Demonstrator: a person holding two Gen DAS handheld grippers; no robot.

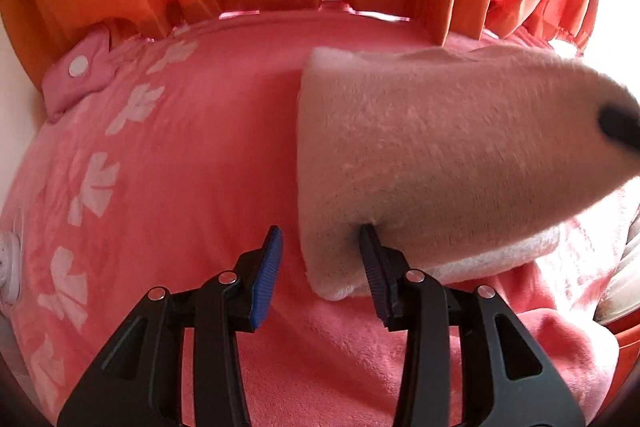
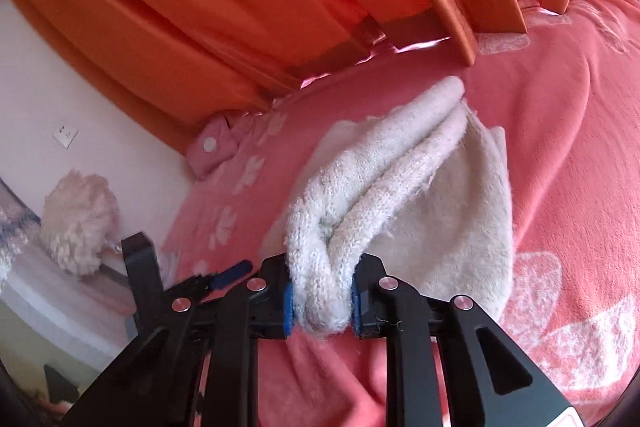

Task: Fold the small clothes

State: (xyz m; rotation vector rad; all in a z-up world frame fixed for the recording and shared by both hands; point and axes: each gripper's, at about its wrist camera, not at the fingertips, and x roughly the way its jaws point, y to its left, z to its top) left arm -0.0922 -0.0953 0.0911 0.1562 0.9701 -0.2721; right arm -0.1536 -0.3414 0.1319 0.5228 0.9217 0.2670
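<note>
Black tongs fill the bottom of both wrist views. Left tongs (image 1: 320,267) stand wide apart with nothing between the blue pads; the right-hand pad (image 1: 374,267) presses against the near lower edge of a pale fuzzy garment (image 1: 440,163), while the left-hand pad (image 1: 267,277) is clear of it over the blanket. Right tongs (image 2: 322,301) are clamped tight on a rolled, knitted cuff of the same garment (image 2: 400,187), the thick white fold bulging out between the two blue pads. From that grip the cloth runs away from the camera in two rolled ridges, with a flatter, softer panel spreading out to the right and lying on the pink fleece blanket (image 2: 560,147). In the left view the garment is lifted at its right end, stretching across the upper right of the frame, with a dark blurred shape at the far right edge that is too unclear to name. The blanket covers a bed and carries a row of white paw prints (image 1: 96,183) along its left side; a pink tab with a white snap (image 1: 78,67) sits at its far left corner. Orange curtains (image 2: 240,7) hang behind the bed. Left of the bed in the right view, a fluffy cream object (image 2: 80,223) rests by a white wall with a socket (image 2: 65,135).
</note>
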